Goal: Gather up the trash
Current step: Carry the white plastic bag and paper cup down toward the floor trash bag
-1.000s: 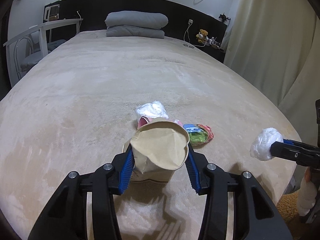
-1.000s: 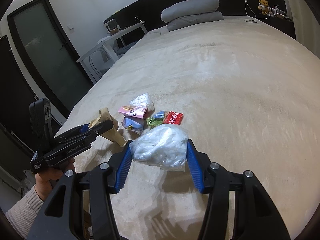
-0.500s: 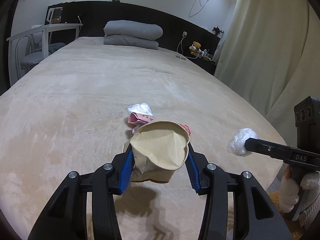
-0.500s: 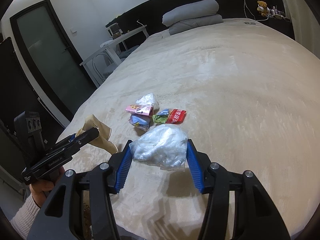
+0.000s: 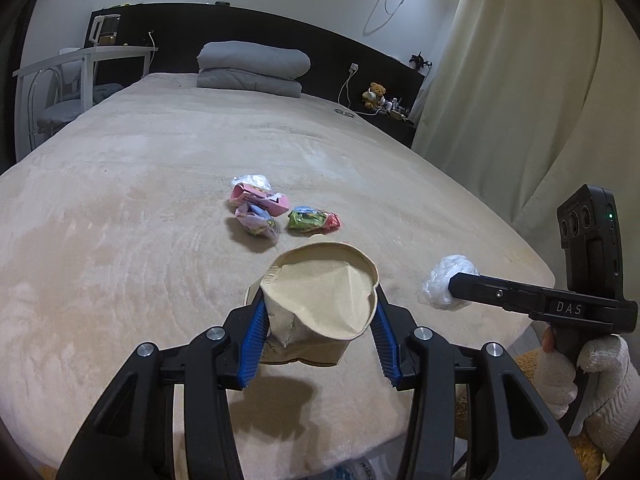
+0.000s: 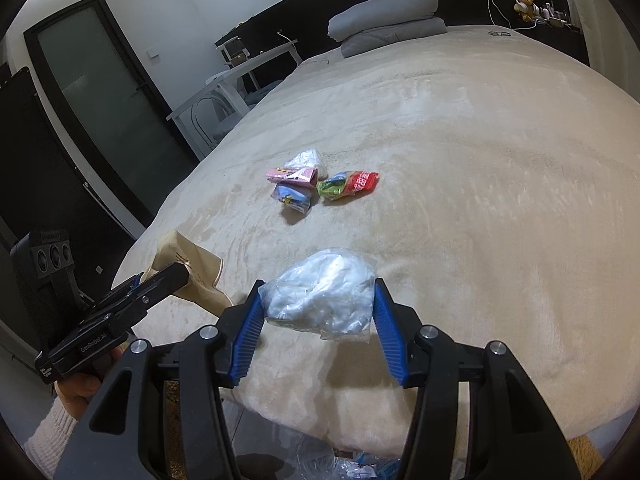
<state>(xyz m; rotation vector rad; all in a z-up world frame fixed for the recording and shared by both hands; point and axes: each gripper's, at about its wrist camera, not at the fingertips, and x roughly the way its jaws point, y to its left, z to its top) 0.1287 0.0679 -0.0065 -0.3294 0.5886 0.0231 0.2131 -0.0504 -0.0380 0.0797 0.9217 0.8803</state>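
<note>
In the left wrist view, the left claw is closed on a crushed paper cup, light and easily deformed, above the bed edge.

In the right wrist view, the right claw pinches a soft, probably slippery plastic bag; wrappers lie farther away.

Matt crumpled paper cup; glossy crinkled clear plastic bag; shiny foil wrappers; soft plush bed; ribbed blue pads.

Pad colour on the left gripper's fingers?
Blue, ribbed pads, clearest in the left wrist view.
</note>
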